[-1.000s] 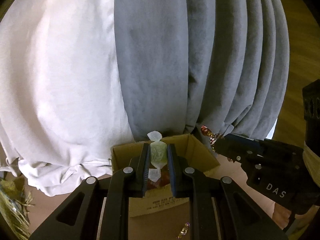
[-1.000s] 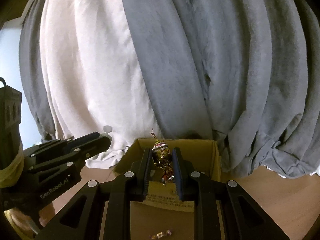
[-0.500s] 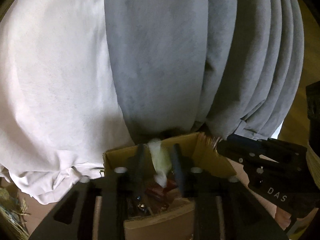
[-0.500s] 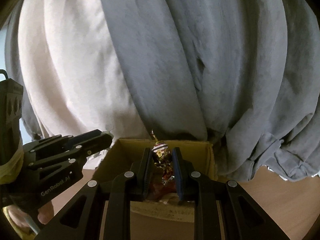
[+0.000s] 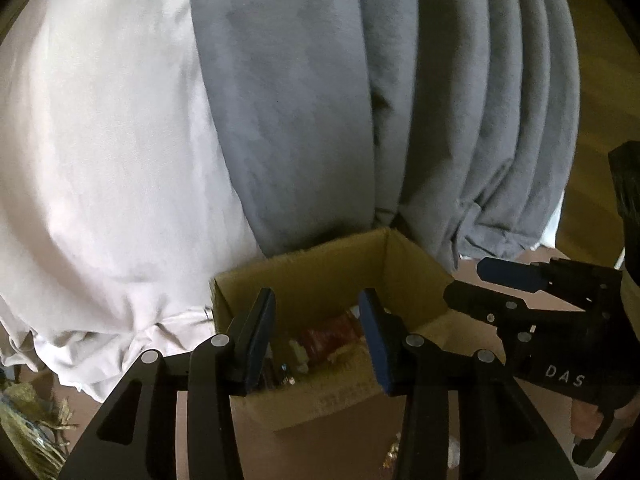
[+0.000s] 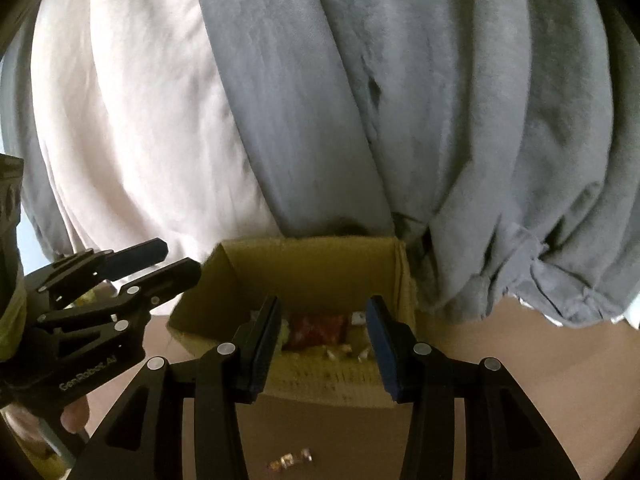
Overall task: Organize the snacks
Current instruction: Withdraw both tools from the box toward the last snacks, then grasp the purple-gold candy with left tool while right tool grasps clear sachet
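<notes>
Both tools stand over the open cardboard box (image 6: 312, 258), and neither carries anything. The left tool (image 5: 318, 334) has its jaws spread wide, framing the box interior at lower centre of the left wrist view. The right tool (image 6: 322, 338) is likewise spread, with nothing between its jaws.

Step in hand, as judged: release over the box is complete for this pair of snacks, and the tools are free for the next pickup.

Container contents: the box holds a red packet (image 6: 318, 328) near its middle, a pale green wrapped sweet (image 6: 283, 330) at its left side, and several small light-coloured wrapped pieces (image 6: 358, 318) toward the right. Exact count cannot be told; the interior is blurred and partly hidden by the jaws.

Remaining work: one gold-wrapped sweet (image 6: 290, 460) lies on the counter (image 6: 500, 340) in front of the box, at lower centre of the right wrist view.

Next move, as judged: draw a tool back from the box, lower it to the loose sweet with jaws astride it, and close gently. The foil wrapper is small and may slide on the counter.
</notes>
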{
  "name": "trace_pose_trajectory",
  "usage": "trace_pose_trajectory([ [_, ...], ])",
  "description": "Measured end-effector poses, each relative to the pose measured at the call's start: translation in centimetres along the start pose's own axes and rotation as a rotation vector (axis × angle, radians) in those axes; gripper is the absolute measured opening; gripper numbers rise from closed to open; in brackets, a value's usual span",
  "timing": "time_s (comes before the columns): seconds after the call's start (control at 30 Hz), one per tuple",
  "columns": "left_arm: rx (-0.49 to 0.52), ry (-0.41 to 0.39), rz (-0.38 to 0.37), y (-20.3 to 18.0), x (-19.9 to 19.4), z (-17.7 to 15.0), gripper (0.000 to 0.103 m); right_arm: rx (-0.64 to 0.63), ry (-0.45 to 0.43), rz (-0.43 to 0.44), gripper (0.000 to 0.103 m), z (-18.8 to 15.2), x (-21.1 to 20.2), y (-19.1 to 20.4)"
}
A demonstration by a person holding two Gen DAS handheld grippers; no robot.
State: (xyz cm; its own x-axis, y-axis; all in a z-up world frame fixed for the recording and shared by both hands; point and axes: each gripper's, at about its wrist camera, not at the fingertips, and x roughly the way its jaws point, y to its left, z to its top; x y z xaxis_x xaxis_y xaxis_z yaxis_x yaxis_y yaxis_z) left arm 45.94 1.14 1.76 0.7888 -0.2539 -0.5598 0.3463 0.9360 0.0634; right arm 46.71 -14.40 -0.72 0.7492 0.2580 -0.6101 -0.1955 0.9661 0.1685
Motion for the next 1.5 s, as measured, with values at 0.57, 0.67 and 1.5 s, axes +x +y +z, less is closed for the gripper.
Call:
trace_pose_trajectory([
  [0.57, 0.039, 0.146, -0.122, -3.9, 1.0, -8.0, 0.043, 0.040, 0.145, -0.035, 0.045, -8.4, -1.2, -1.5],
  [0.67, 0.029, 0.195, -0.150, -4.4, 1.9, -9.6, 0.043, 0.053, 0.187, -0.044, 0.045, -9.7, -0.7, -1.9],
  [1.5, 0.006, 0.431, -0.257, -7.0, 9.0, -15.0, 0.027, 0.090, 0.368, -0.058, 0.045, -15.4, 2.8, -3.5],
])
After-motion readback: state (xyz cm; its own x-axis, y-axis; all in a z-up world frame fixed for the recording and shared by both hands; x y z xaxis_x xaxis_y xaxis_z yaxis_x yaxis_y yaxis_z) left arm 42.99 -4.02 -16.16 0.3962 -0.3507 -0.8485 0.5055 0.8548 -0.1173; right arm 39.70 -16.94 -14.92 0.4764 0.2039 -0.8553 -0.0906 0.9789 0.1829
